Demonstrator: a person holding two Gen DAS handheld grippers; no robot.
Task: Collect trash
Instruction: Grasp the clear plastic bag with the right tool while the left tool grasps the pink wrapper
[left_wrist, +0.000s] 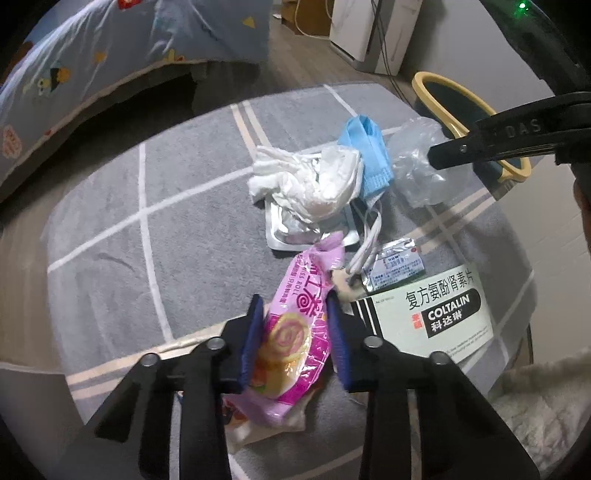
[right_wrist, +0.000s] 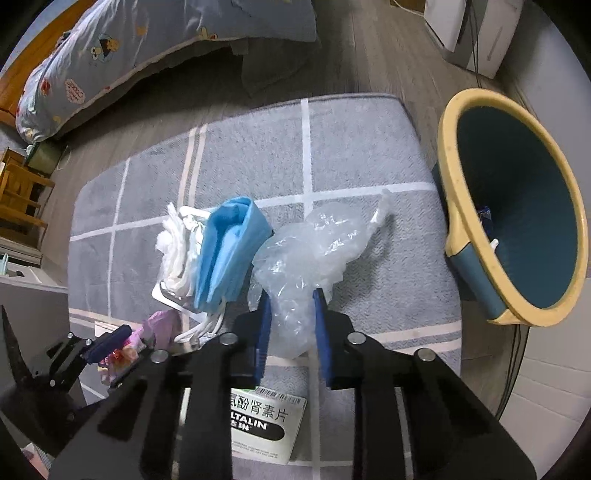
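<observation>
Left wrist view: left gripper (left_wrist: 295, 332) clenched on pink Swiss roll wrapper (left_wrist: 295, 332), blue pads touching both sides; COLTALIN box (left_wrist: 432, 317) just right of it, small foil sachet (left_wrist: 397, 269) beside box.
Right wrist view: right gripper (right_wrist: 291, 328) straddles clear plastic bag (right_wrist: 306, 251); pads beside the film, firm grasp cannot tell.
Only right view: bin (right_wrist: 517, 236) interior, teal with yellow rim, scraps at the bottom; bin tilted, touching rug edge.
Pile: white tissue (left_wrist: 314, 181) on foil blister sheet (left_wrist: 291, 232), blue face mask (left_wrist: 369, 155) against it.
Surface: grey rug (left_wrist: 166, 206), pale grid lines.
Room: wood floor (right_wrist: 369, 62), bed with cartoon duvet (right_wrist: 129, 48) behind.
</observation>
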